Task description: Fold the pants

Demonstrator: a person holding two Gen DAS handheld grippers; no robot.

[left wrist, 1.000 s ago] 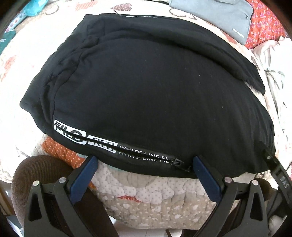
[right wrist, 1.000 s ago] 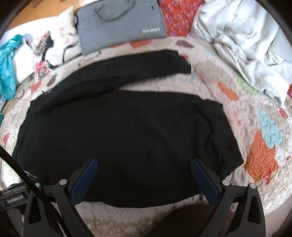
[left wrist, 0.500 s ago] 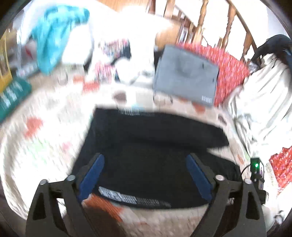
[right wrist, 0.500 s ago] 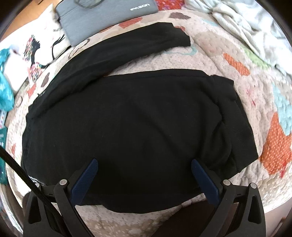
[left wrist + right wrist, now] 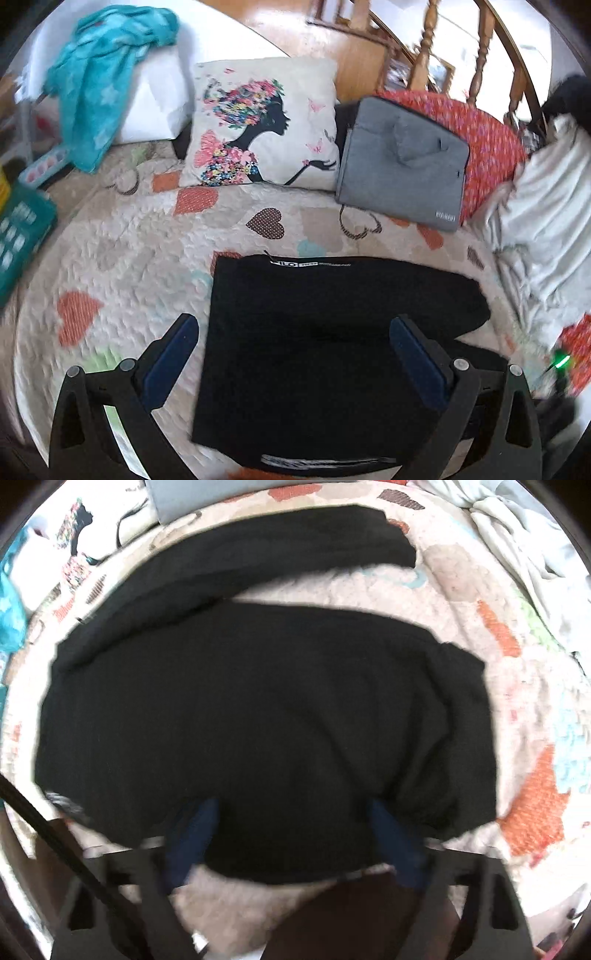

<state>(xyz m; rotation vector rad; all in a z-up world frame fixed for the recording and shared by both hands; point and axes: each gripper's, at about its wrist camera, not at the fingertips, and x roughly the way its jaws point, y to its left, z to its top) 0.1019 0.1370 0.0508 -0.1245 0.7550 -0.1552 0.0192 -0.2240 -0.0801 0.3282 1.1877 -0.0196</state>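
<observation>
Quilt under everything. Black pants lie flat on it, ahead of and beneath both grippers, partly folded; one leg splays off at the far side. Long axis runs across my view, leg ends to the right. Soft, light, limp knit; I'd pinch a doubled edge, not the middle. Left gripper jaws spread wide, empty. Right gripper blurred, jaws apart, nothing pinched.
</observation>
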